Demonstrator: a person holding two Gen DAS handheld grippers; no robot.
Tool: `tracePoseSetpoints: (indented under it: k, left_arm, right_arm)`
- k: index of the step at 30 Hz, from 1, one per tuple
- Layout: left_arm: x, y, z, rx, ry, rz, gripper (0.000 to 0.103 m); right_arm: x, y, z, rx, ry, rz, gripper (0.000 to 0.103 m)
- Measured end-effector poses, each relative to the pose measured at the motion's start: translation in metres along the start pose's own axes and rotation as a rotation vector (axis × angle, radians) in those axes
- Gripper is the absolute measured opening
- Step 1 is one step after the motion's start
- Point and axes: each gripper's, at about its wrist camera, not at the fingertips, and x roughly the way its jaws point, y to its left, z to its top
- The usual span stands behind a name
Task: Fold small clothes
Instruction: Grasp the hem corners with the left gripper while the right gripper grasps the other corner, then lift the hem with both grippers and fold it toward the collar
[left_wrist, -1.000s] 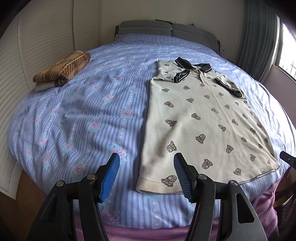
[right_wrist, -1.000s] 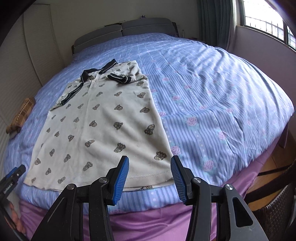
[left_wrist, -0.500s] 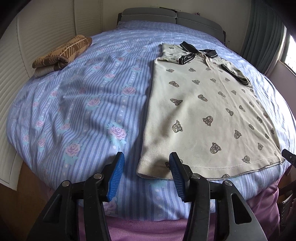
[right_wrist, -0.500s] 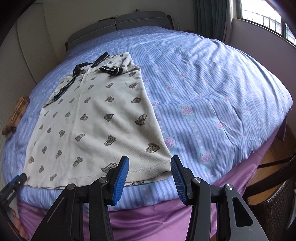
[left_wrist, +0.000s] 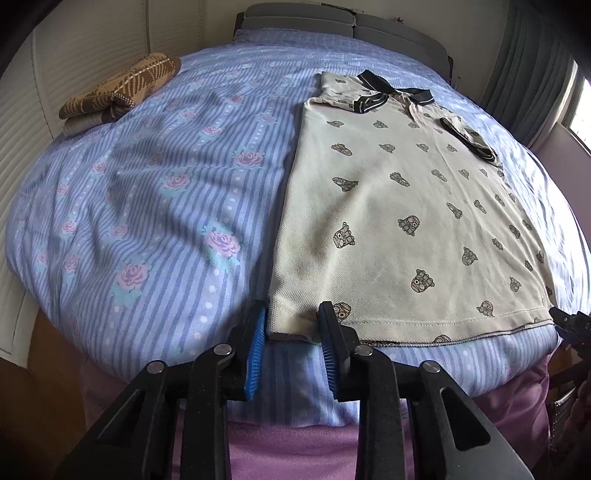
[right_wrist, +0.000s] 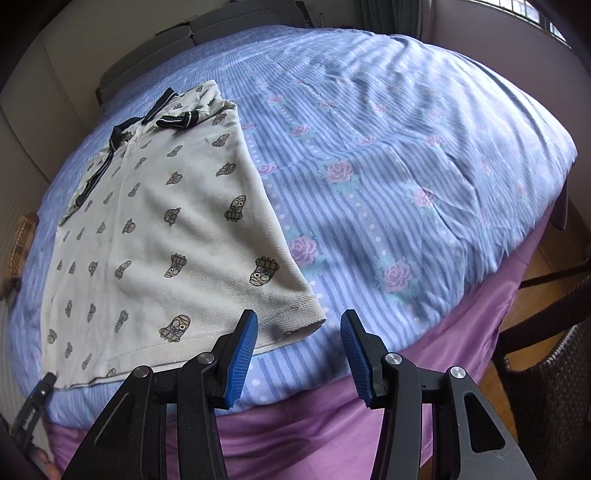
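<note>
Spread flat on the bed (left_wrist: 155, 206), cream polo shirt (left_wrist: 388, 206), hem nearer both claws than a second ago. Left claw (left_wrist: 293, 332) narrower than before, closing around the hem's left corner, not yet clamped. Right claw (right_wrist: 297, 334) apart, unchanged in width, at the right corner.

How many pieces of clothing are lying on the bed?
2: a cream polo shirt spread flat near the bed's front edge, and a folded brown patterned garment at the far left. A grey layer under it may be another.
</note>
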Motion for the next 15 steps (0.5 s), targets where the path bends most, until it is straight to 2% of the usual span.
tracePoseSetpoints:
  k: [3,4,6,7,11,15]
  left_arm:
    - [0.0002,0.0011,-0.0005,-0.006,0.002,-0.007,0.02]
    - [0.0006,0.0013,-0.0006,-0.007,0.003,-0.009,0.02]
    - [0.0001,0.0022,-0.0009,-0.012,0.003,-0.015,0.014]
    - [-0.0006,0.0032,-0.0009,-0.017,0.001,-0.019,0.012]
    - [-0.0036,0.0061,-0.0016,-0.036,-0.004,-0.021,0.011]
    - [-0.0041,0.0059,-0.0018,-0.034,-0.005,-0.02,0.01]
  right_arm:
    - [0.0012,-0.0016,-0.001,0.021,0.007,0.031,0.046]
    - [0.0011,-0.0013,-0.0011,0.023,0.007,0.045,0.043]
    - [0.0013,0.0005,-0.0012,0.027,0.008,0.071,0.032]
    - [0.0014,0.0004,-0.0014,0.032,0.01,0.078,0.031]
    - [0.0017,-0.0051,-0.002,0.073,0.016,0.095,0.019]
    - [-0.0017,-0.0023,-0.003,0.058,0.001,0.102,0.007]
